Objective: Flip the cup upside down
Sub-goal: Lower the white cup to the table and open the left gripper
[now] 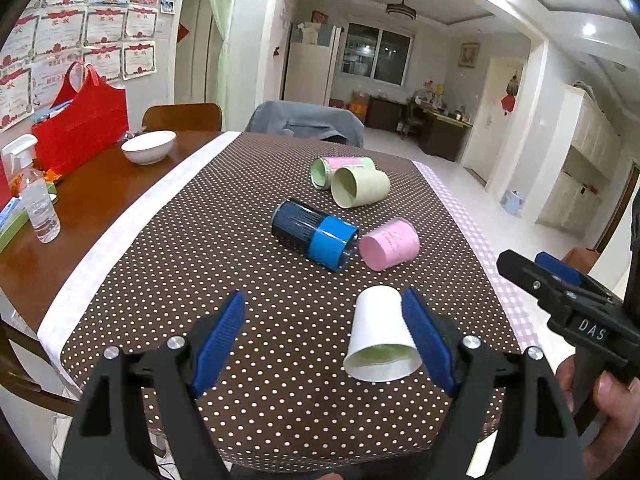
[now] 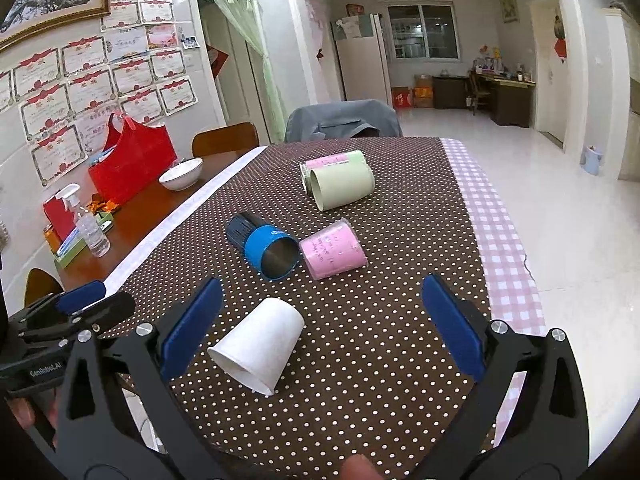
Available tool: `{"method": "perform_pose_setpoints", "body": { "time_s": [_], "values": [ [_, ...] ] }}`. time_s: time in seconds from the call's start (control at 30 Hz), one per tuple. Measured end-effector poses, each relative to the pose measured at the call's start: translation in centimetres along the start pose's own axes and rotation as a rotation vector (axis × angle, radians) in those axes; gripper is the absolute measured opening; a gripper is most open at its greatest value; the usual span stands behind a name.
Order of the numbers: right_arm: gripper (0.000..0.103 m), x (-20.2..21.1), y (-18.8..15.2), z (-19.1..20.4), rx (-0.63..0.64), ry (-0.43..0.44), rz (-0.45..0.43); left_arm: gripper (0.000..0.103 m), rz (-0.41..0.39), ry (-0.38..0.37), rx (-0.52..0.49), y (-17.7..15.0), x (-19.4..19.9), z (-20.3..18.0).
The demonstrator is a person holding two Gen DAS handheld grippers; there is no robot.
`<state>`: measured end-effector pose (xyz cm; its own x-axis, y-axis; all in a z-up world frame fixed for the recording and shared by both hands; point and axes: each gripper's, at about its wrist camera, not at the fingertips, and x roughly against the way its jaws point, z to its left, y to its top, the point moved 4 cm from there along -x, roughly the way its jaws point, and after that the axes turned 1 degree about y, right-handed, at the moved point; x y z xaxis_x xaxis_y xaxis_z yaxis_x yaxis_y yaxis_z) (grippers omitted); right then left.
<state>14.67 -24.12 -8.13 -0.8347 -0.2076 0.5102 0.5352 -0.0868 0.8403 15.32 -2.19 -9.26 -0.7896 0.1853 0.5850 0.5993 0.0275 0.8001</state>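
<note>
A white paper cup [image 1: 380, 336] lies on its side on the dotted tablecloth [image 1: 224, 248], mouth toward me; it also shows in the right wrist view [image 2: 260, 344]. My left gripper [image 1: 324, 344] is open, its right finger [image 1: 426, 344] beside the cup. My right gripper [image 2: 320, 332] is open, the cup just inside its left finger [image 2: 192, 328]. Beyond lie a blue cup [image 1: 316, 236], a pink cup [image 1: 390, 244] and a green cup [image 1: 360, 188], all on their sides.
Another pink-and-green cup [image 1: 340, 166] lies behind the green one. On the bare wood at left stand a white bowl [image 1: 149, 147], a red bag [image 1: 84, 128] and a spray bottle [image 1: 36, 200]. Chairs stand at the far end. The table edge drops off at right.
</note>
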Motion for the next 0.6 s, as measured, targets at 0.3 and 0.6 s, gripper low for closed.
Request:
{"method": "perform_pose_setpoints", "body": {
  "time_s": [0.3,0.6],
  "values": [
    [0.098,-1.5,-0.4,1.1,0.024,0.022,0.064,0.079,-0.043,0.056,-0.005,-0.1,0.1,1.5],
    [0.098,-4.3,-0.2,1.5,0.032,0.042,0.144,0.079,-0.063,0.102,0.007,-0.1,-0.5,3.6]
  ]
}}
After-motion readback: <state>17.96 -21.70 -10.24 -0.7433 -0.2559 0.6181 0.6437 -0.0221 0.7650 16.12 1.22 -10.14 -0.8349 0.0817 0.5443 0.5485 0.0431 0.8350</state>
